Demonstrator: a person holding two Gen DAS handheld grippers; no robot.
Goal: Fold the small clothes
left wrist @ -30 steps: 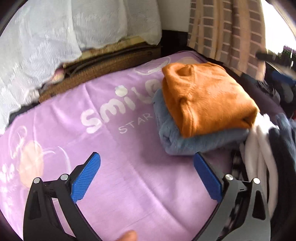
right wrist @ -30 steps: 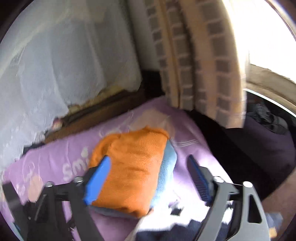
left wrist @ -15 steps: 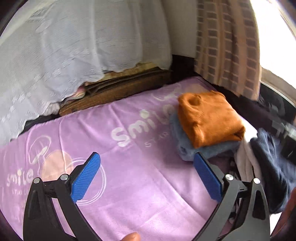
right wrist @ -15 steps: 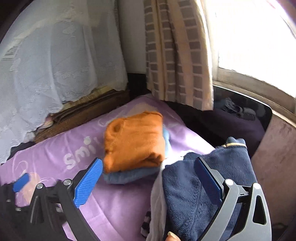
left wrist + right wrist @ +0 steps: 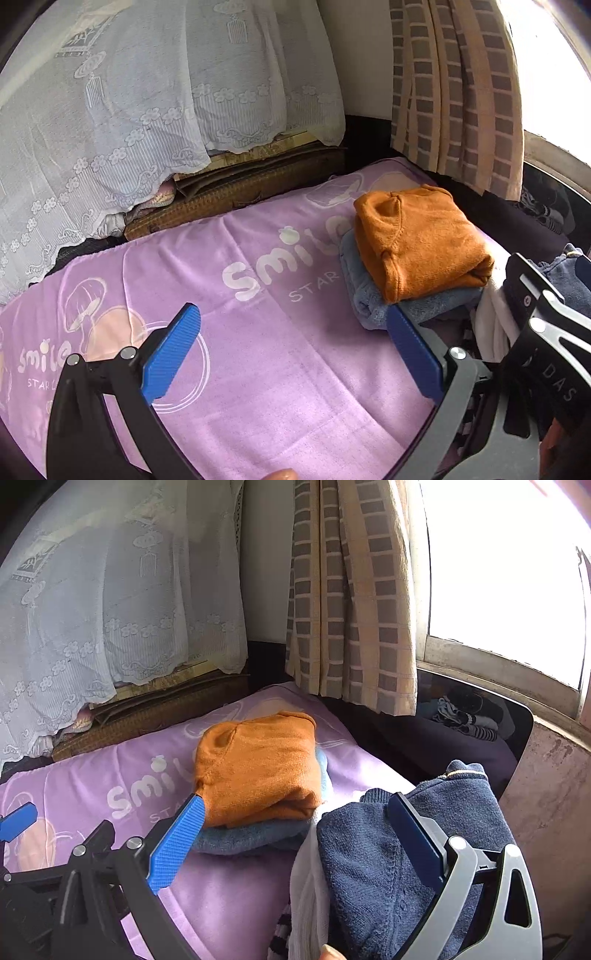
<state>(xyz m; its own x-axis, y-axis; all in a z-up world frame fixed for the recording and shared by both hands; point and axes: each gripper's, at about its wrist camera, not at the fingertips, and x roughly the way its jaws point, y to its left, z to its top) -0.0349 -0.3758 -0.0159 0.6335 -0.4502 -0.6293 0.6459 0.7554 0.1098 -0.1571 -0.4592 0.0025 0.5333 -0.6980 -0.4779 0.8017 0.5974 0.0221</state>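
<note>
A folded orange garment [image 5: 417, 240] [image 5: 258, 764] lies on top of a folded light-blue one [image 5: 388, 302] [image 5: 255, 836] on the purple "smile" sheet [image 5: 229, 332] [image 5: 92, 786]. To their right lies a loose pile: a navy knit sweater [image 5: 399, 856], a white garment [image 5: 306, 897] [image 5: 495, 325] and a striped piece [image 5: 280, 930]. My left gripper [image 5: 291, 350] is open and empty above bare sheet. My right gripper [image 5: 295, 838] is open and empty, above the near edge of the stack and the navy sweater; its body shows in the left wrist view [image 5: 546, 332].
A white lace cover [image 5: 147, 92] drapes over stacked boxes [image 5: 236, 184] at the bed's far side. A checked curtain [image 5: 351, 590] and a bright window [image 5: 498, 572] stand at the back right. A dark tub with small clothes [image 5: 465, 716] sits under the window.
Both grippers have pulled back from the folded stack, which now looks farther away. The right gripper has swung right so the navy sweater pile is in front of it.
</note>
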